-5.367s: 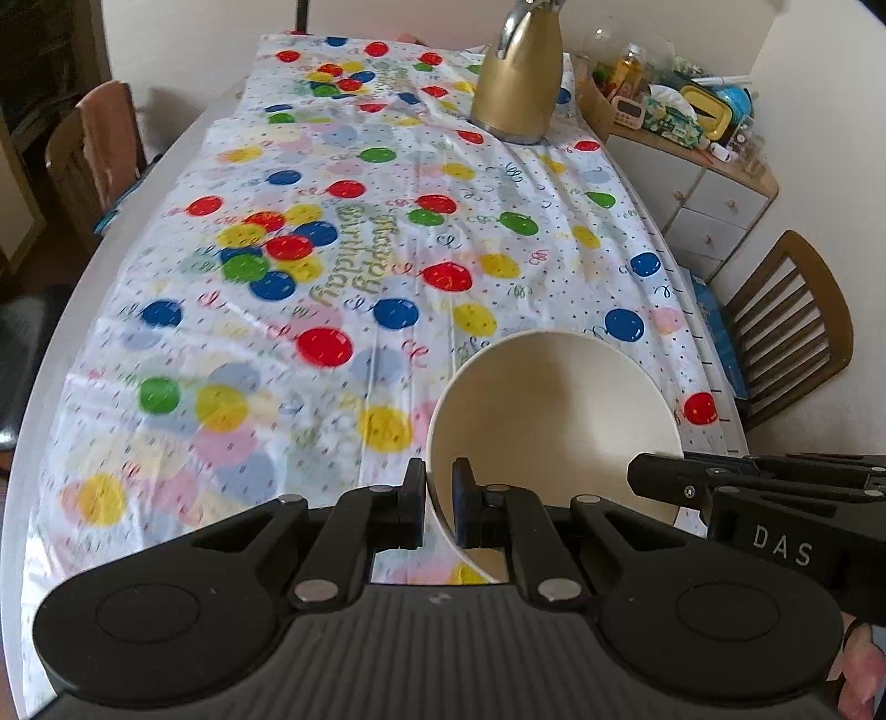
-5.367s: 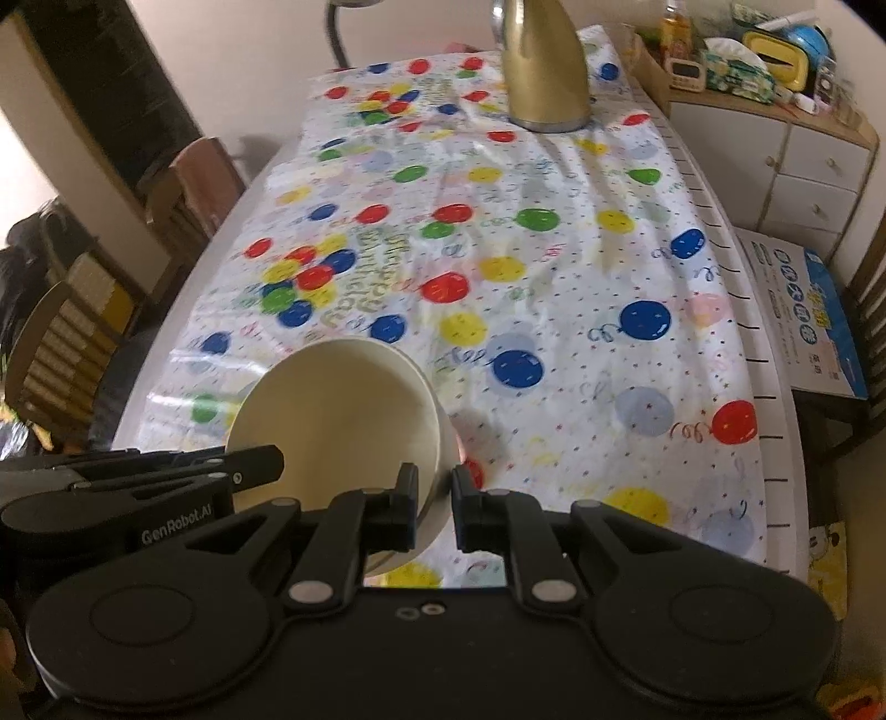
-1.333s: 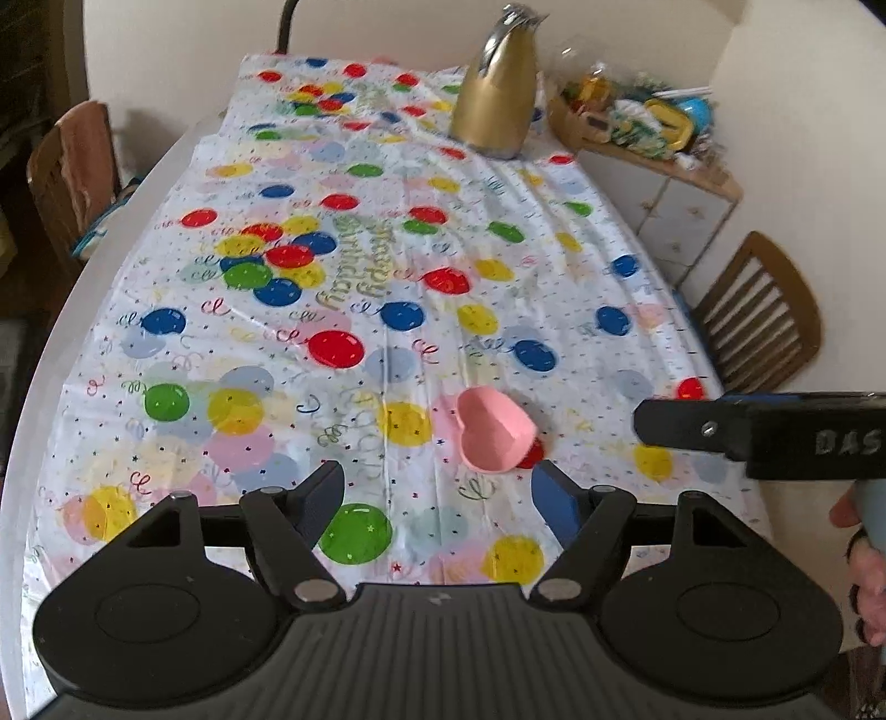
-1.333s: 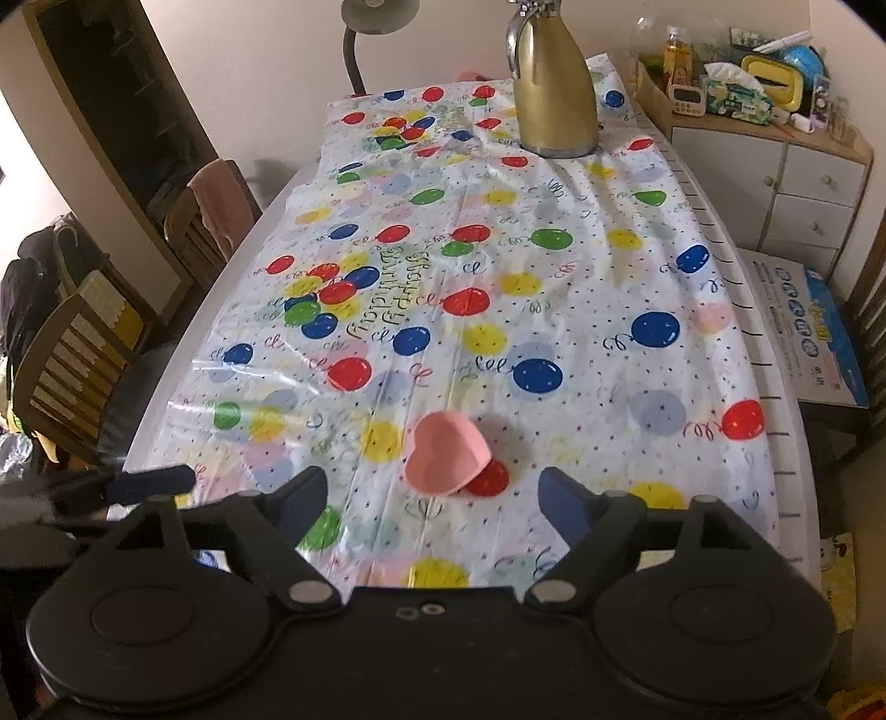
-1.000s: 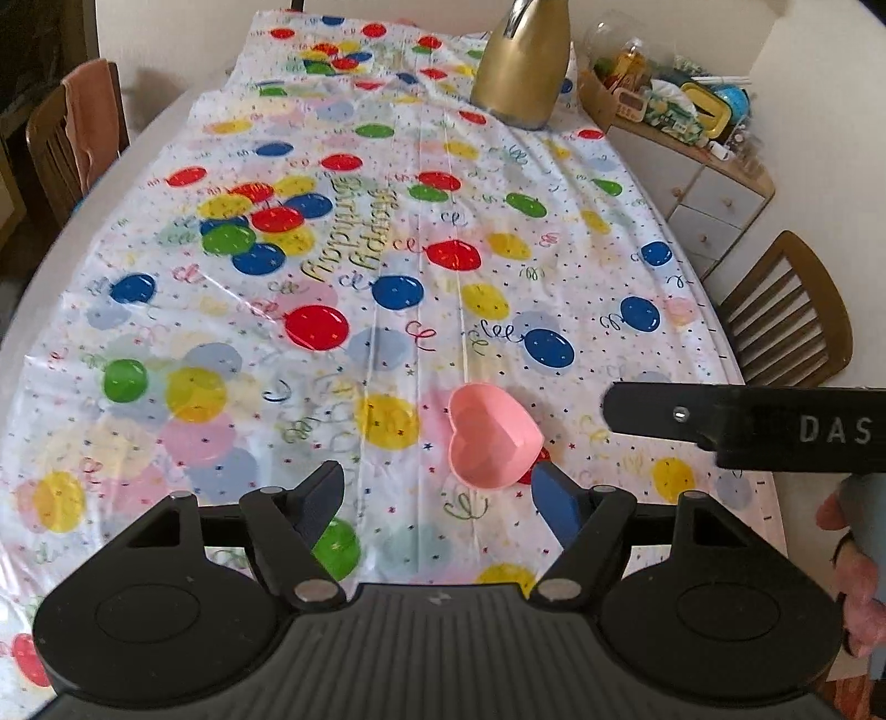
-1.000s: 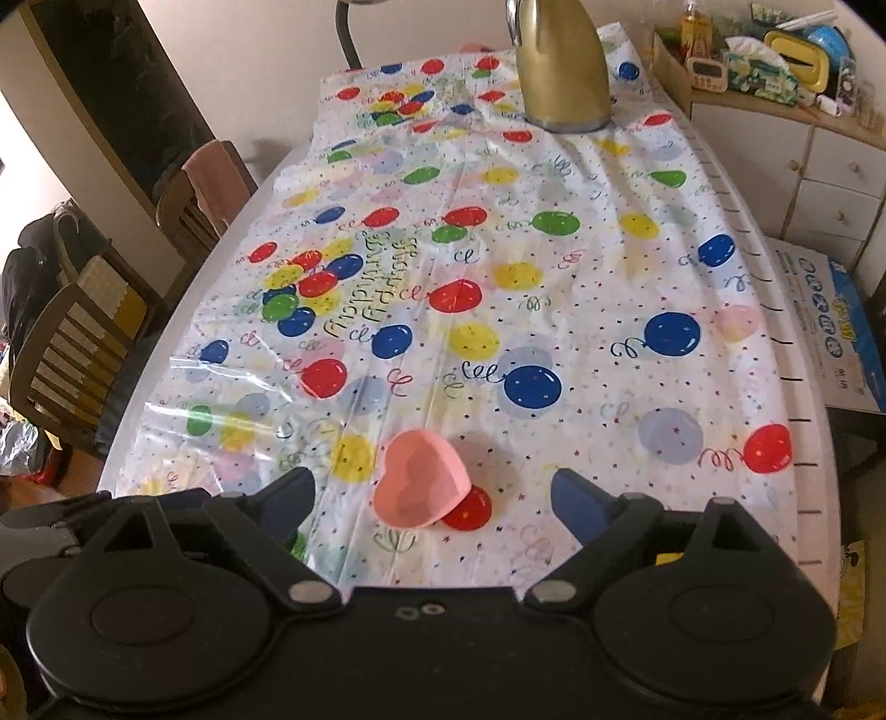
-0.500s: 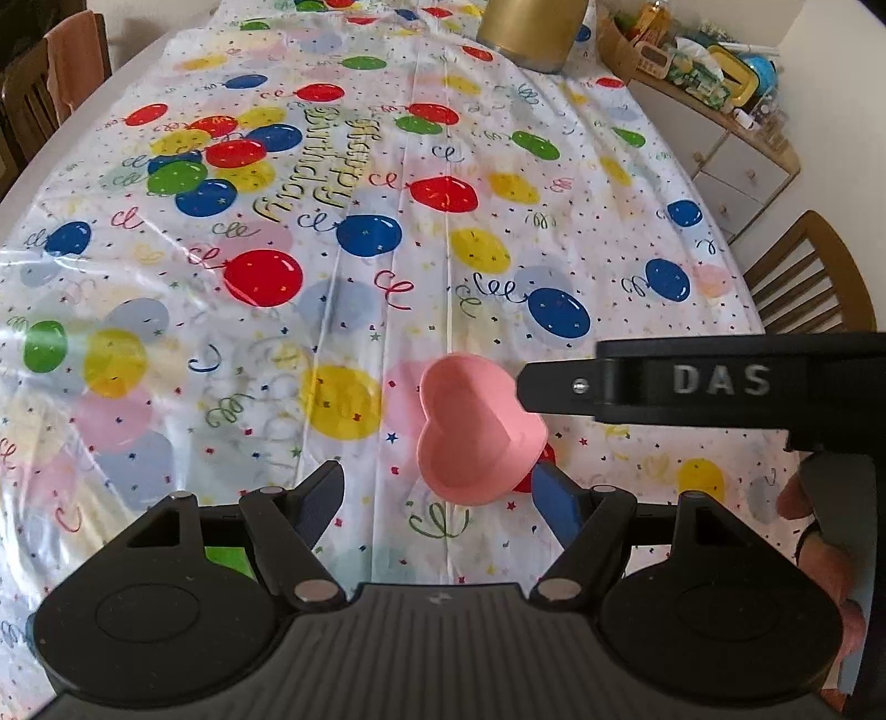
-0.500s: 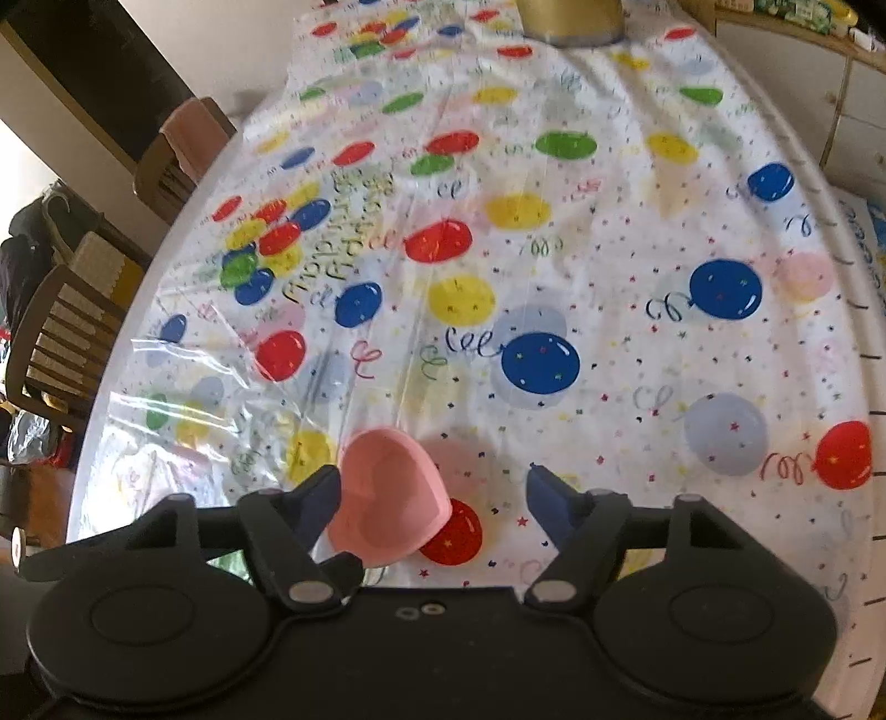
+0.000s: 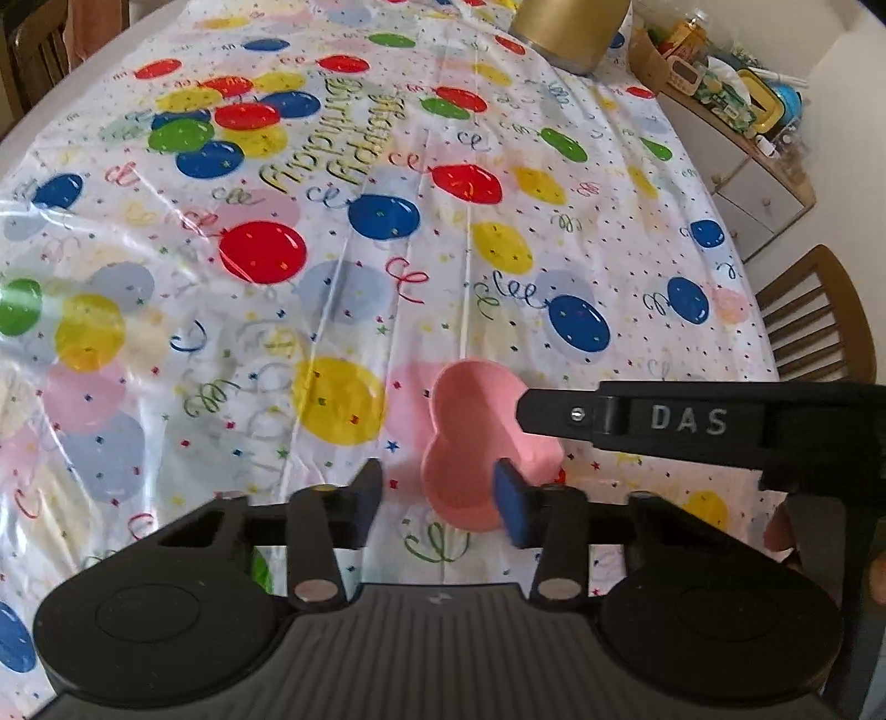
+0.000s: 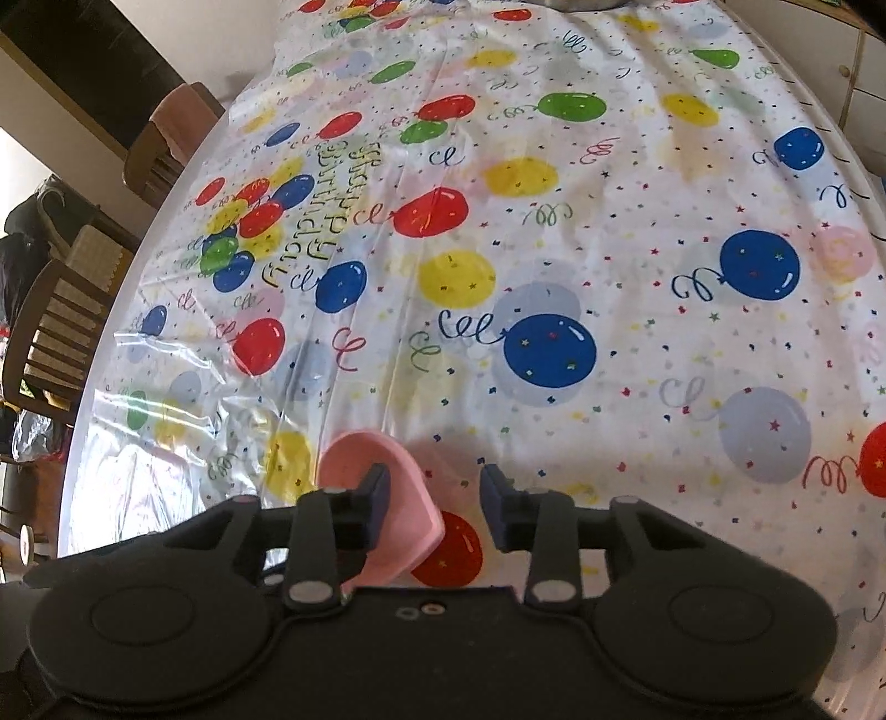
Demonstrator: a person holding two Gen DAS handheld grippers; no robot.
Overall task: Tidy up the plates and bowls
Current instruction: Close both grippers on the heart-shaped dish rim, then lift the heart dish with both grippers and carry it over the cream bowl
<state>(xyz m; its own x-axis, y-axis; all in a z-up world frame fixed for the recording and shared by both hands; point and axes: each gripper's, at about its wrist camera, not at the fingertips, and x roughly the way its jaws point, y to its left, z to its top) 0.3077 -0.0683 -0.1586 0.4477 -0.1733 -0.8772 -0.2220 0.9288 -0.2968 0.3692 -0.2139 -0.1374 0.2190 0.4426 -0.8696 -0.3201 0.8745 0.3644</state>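
A small pink heart-shaped bowl (image 9: 476, 443) sits on the balloon-print tabletop (image 9: 332, 266), now close in front of both hand-held grippers, which have dropped toward it since a second ago. The right hand-held gripper (image 10: 432, 498) straddles its rim, fingers apart; the left hand-held gripper (image 9: 437, 495) is also apart, bowl toward its right finger. A gold jug (image 9: 570, 33) stands far ahead; nothing blocks.

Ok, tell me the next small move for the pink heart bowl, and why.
Probably close the right claw. Its jaws stand open astride the rim of the pink heart bowl, one finger inside and the other outside. The left claw is open too, so nothing grips the bowl yet.
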